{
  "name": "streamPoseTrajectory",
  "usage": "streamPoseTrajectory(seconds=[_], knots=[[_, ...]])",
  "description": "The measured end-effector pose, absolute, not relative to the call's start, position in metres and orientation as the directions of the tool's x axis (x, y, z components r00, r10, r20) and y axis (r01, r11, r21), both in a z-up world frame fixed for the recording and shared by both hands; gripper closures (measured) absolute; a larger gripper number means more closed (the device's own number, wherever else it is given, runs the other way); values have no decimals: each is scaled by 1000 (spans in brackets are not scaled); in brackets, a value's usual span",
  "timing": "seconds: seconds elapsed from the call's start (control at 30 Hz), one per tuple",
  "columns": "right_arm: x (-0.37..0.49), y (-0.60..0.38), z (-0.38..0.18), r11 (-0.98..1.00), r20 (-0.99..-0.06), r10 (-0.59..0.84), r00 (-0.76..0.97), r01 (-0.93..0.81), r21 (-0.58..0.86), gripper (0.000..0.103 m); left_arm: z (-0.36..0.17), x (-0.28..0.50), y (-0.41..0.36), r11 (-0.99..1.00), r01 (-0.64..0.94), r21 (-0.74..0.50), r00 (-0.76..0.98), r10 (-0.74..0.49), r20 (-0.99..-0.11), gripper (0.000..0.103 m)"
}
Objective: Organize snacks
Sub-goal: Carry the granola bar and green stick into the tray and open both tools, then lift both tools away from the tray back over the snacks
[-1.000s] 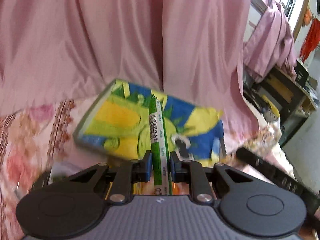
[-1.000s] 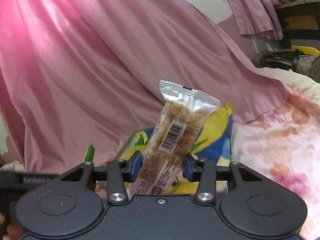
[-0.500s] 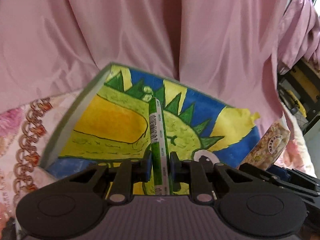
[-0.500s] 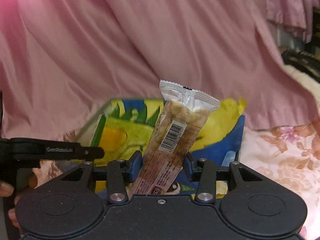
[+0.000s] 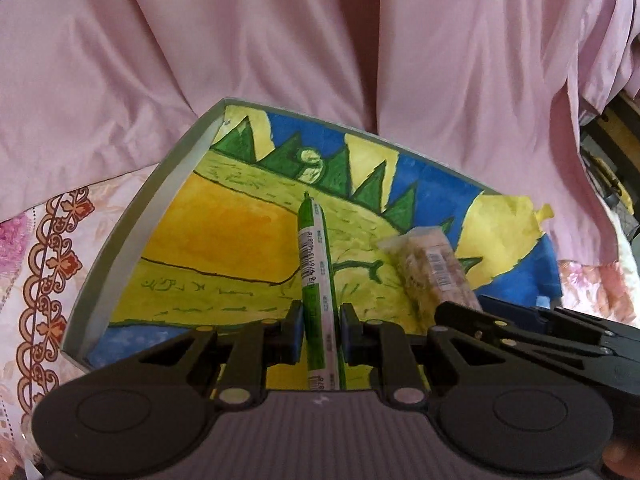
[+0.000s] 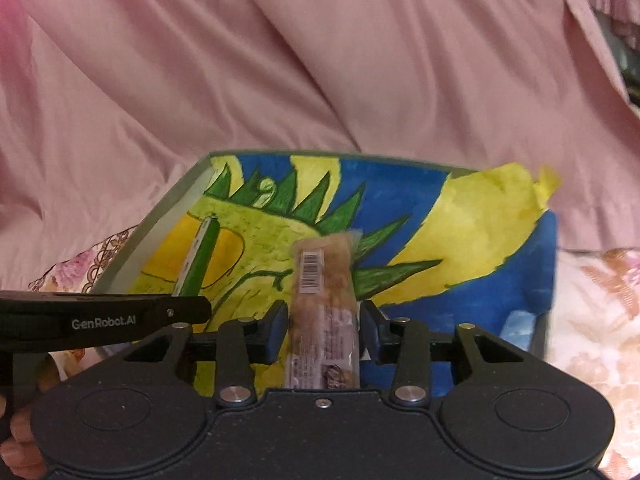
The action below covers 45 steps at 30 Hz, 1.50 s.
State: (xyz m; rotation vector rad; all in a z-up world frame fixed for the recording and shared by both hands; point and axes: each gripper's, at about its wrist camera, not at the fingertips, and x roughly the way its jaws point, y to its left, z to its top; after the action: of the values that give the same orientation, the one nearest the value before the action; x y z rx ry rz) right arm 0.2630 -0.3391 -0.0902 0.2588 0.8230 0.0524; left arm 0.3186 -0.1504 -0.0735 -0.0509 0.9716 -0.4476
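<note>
A shallow grey-rimmed tray [image 5: 132, 240] lined with a yellow, green and blue painted sheet lies on the bed. My left gripper [image 5: 320, 320] is shut on a thin green and white snack stick [image 5: 314, 264], which points forward low over the tray's left half. My right gripper [image 6: 322, 328] hangs over the tray [image 6: 168, 216] to the right of it, its jaws closing on a nut bar in a clear wrapper [image 6: 322, 280], barcode side up. The left wrist view shows the bar [image 5: 430, 268] beside the stick. From the right wrist view the stick [image 6: 200, 260] is at the left.
Pink draped cloth [image 5: 320, 40] rises right behind the tray. A floral bedsheet [image 5: 48, 260] spreads to the left and right [image 6: 592, 300] of it. Dark furniture [image 5: 612, 152] stands at the far right. A hand [image 6: 20, 440] grips the left tool.
Both grippers have come forward and down over the tray, side by side. The nut bar has turned from slanted to straight between the right jaws.
</note>
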Motion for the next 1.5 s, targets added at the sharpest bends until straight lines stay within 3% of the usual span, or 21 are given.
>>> streamPoseTrajectory(seconds=[0.1, 0.23, 0.3, 0.47, 0.6, 0.67, 0.8, 1.07, 1.5], knots=[[263, -335, -94, 970, -726, 138, 674, 57, 237, 59, -78, 319, -150, 914, 334, -232, 476, -376, -795, 83], [256, -333, -87, 974, -709, 118, 696, 59, 219, 48, -76, 317, -147, 912, 327, -248, 482, -386, -787, 81], [250, -334, -81, 975, -693, 103, 713, 64, 211, 42, -70, 313, -144, 915, 317, -250, 490, -384, -783, 68], [227, -343, -57, 964, -637, 94, 765, 90, 250, 24, -42, 297, -132, 925, 290, -247, 546, -372, -751, 55], [200, -347, -27, 957, -550, 85, 831, 85, 277, 14, -7, 271, -121, 937, 290, -194, 645, -341, -684, 29], [183, -347, -10, 960, -497, 79, 864, 69, 272, 6, 13, 253, -114, 939, 300, -166, 700, -335, -631, 21], [144, -340, 19, 965, -394, 70, 916, 38, 260, 2, 46, 217, -101, 938, 318, -139, 762, -340, -551, 8], [68, -320, 44, 971, -269, 16, 963, 49, 232, 1, 74, 143, -69, 941, 317, -121, 827, -336, -451, 0], [-37, -288, 30, 973, -283, -34, 959, 96, 208, 1, 62, 47, -23, 955, 289, -73, 851, -291, -437, 0]])
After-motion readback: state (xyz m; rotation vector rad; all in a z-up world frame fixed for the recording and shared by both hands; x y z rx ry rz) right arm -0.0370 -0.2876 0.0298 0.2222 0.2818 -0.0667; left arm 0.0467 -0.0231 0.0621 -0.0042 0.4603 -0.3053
